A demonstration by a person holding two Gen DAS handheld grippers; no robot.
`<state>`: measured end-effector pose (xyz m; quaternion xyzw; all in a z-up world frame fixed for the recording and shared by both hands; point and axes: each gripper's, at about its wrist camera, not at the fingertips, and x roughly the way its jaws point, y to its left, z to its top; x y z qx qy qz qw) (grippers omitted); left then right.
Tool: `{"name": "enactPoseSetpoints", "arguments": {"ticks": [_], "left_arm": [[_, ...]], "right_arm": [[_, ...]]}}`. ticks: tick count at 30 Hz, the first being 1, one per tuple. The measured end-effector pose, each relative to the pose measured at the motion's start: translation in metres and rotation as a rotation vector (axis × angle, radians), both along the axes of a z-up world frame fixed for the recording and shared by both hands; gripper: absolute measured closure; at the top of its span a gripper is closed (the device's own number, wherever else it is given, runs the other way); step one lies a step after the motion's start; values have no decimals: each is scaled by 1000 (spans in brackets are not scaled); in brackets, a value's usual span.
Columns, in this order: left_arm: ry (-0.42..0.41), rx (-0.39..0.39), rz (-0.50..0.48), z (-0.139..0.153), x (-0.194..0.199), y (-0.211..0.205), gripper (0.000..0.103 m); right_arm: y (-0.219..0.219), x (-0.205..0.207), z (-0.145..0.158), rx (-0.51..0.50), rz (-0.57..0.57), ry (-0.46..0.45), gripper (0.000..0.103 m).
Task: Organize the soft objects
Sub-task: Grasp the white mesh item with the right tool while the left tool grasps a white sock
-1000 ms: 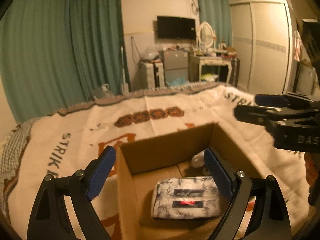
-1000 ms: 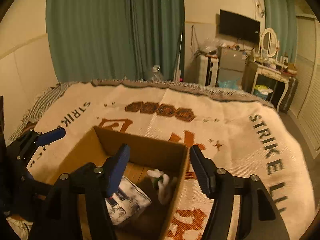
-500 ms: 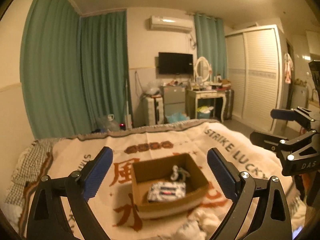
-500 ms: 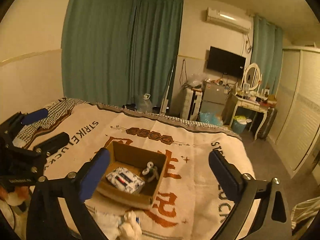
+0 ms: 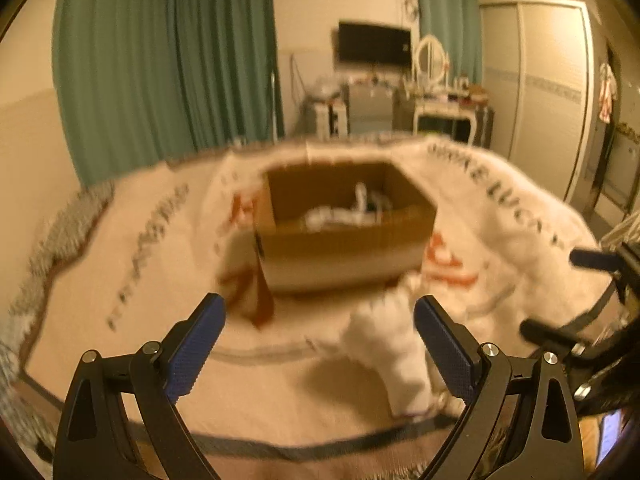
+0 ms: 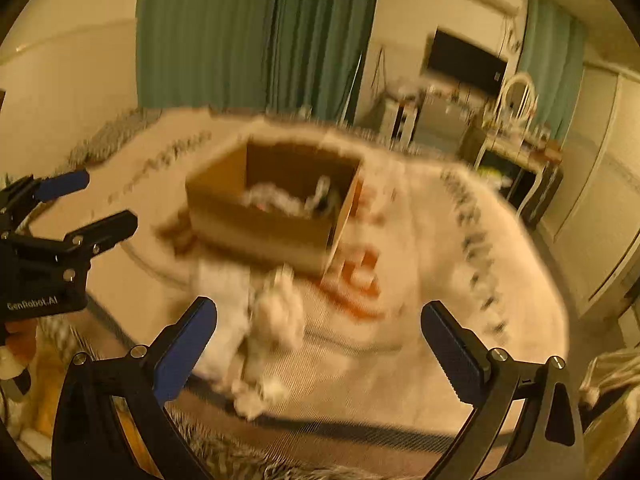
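A brown cardboard box [image 5: 344, 240] stands on the patterned blanket; it also shows in the right wrist view [image 6: 264, 228]. Inside lie a patterned soft pack [image 5: 332, 216] and a small white item [image 5: 362, 196]. A white fluffy soft object [image 5: 390, 352] lies on the blanket in front of the box, also in the right wrist view [image 6: 272, 320]. My left gripper [image 5: 320, 336] is open and empty, just above that white object. My right gripper [image 6: 320, 340] is open and empty, a little right of the white object. Both views are blurred.
The cream blanket [image 5: 140, 280] with dark lettering covers the bed. Green curtains [image 5: 160, 60], a TV [image 5: 374, 42], a dressing table [image 5: 444, 108] and a wardrobe [image 5: 540, 80] stand beyond the bed. The other gripper shows at each view's edge [image 5: 592, 300] [image 6: 52, 240].
Both grippers rose away from the box, then came down toward the bed's near edge. The white fluffy object now lies close below them. Both stayed open.
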<state>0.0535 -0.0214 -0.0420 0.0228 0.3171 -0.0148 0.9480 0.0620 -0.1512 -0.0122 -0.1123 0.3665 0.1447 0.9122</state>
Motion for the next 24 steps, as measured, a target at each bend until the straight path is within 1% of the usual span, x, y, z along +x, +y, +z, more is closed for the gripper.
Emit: {"name": "enactPoseSetpoints", "arguments": {"ticks": [2, 5, 8, 11, 13, 15, 18, 19, 20, 21, 23, 24], "left_arm": [[49, -9, 14, -23, -5, -3, 6], [106, -13, 17, -52, -6, -6, 6], [137, -8, 24, -68, -7, -6, 6], [166, -27, 24, -76, -7, -1, 6], [176, -28, 26, -80, -8, 2, 6], [181, -26, 26, -81, -7, 3, 6], [181, -30, 23, -81, -9, 4, 6], [180, -29, 21, -81, -9, 4, 6], [177, -27, 18, -79, -10, 3, 6], [175, -26, 15, -79, -10, 3, 6], [165, -23, 7, -76, -11, 1, 6], [163, -20, 0, -75, -12, -1, 6]], "right_arm": [[3, 2, -31, -9, 4, 73, 0], [10, 0, -69, -52, 12, 126, 0], [20, -2, -92, -90, 44, 142, 0], [29, -2, -111, -154, 59, 156, 1], [34, 1, -122, -154, 83, 181, 4], [39, 5, -129, -158, 96, 210, 14], [48, 7, -135, -168, 121, 232, 19], [50, 8, -138, -169, 126, 244, 23], [50, 8, -141, -168, 128, 259, 33], [50, 8, -141, -163, 127, 265, 38], [46, 6, -138, -141, 118, 260, 44], [43, 5, -135, -129, 110, 258, 46]]}}
